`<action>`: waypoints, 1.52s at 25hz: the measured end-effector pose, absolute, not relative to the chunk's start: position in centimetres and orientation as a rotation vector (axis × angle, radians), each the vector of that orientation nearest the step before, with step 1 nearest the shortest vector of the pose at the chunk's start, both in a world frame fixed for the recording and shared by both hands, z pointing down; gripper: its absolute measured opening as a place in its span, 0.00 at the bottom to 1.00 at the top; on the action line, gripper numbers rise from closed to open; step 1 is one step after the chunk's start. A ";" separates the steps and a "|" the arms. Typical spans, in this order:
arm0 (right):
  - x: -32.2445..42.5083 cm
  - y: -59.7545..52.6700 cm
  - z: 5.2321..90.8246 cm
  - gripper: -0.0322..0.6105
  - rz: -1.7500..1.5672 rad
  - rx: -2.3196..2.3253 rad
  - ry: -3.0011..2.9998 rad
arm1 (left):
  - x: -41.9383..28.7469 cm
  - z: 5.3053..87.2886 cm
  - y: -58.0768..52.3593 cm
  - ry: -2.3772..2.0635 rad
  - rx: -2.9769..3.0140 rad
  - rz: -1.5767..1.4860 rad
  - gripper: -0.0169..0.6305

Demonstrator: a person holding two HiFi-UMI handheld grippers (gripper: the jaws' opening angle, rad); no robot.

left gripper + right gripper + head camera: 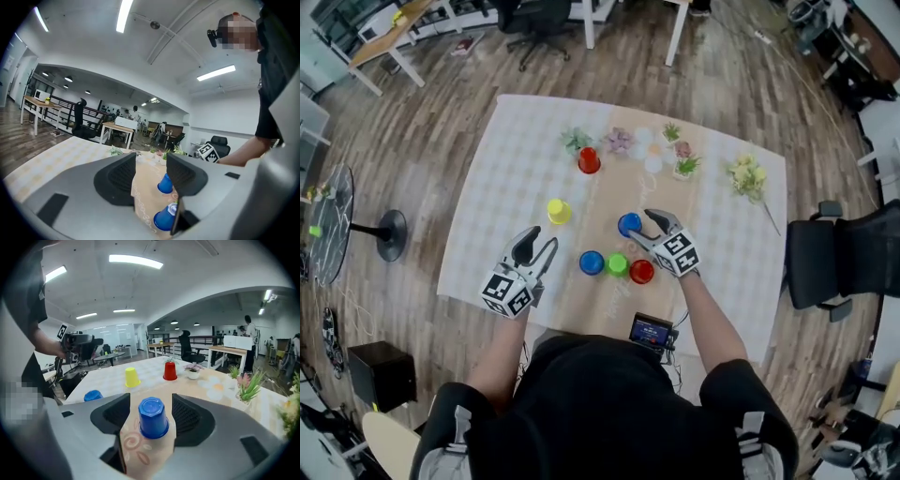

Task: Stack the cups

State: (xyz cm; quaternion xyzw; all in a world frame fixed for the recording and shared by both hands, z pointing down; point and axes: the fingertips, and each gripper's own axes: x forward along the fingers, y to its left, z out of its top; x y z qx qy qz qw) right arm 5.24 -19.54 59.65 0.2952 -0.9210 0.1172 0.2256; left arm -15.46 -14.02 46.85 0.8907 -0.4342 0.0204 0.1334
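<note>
Several upside-down cups stand on the beige runner [600,220]. In the head view a blue cup [629,224] sits at the tips of my right gripper [645,225]. In the right gripper view this blue cup [153,418] stands between the open jaws, with a gap on each side. A second blue cup [592,262], a green cup [617,264] and a red cup [642,272] form a row near me. A yellow cup [558,211] and another red cup [589,160] stand farther off. My left gripper [538,242] is open and empty, left of the row.
Small potted plants [682,161] and a flower bunch [746,175] line the far side of the white tablecloth [506,169]. A black office chair [839,258] stands at the right. A phone-like device [651,330] lies at the near table edge.
</note>
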 end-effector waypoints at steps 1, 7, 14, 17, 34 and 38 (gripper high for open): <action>5.2 -19.7 60.3 0.50 0.333 0.793 -2.534 | -15.5 46.9 -14.0 -1.268 2.577 0.066 0.32; 4.6 -19.6 62.4 0.46 0.324 0.683 -2.518 | -15.4 47.9 -13.6 -1.295 2.537 0.098 0.32; 4.6 -19.5 63.8 0.41 0.285 0.658 -2.484 | -15.5 48.9 -12.7 -1.302 2.513 0.108 0.32; 4.6 -19.7 63.6 0.39 0.276 0.678 -2.484 | -15.8 49.2 -12.4 -1.300 2.503 0.112 0.32; 7.1 -13.6 49.9 0.38 0.160 0.817 -2.607 | -13.2 50.3 -13.6 -1.180 2.551 0.076 0.32; 6.5 -10.5 50.2 0.38 0.182 0.781 -2.590 | -12.7 50.5 -13.8 -1.162 2.559 0.079 0.32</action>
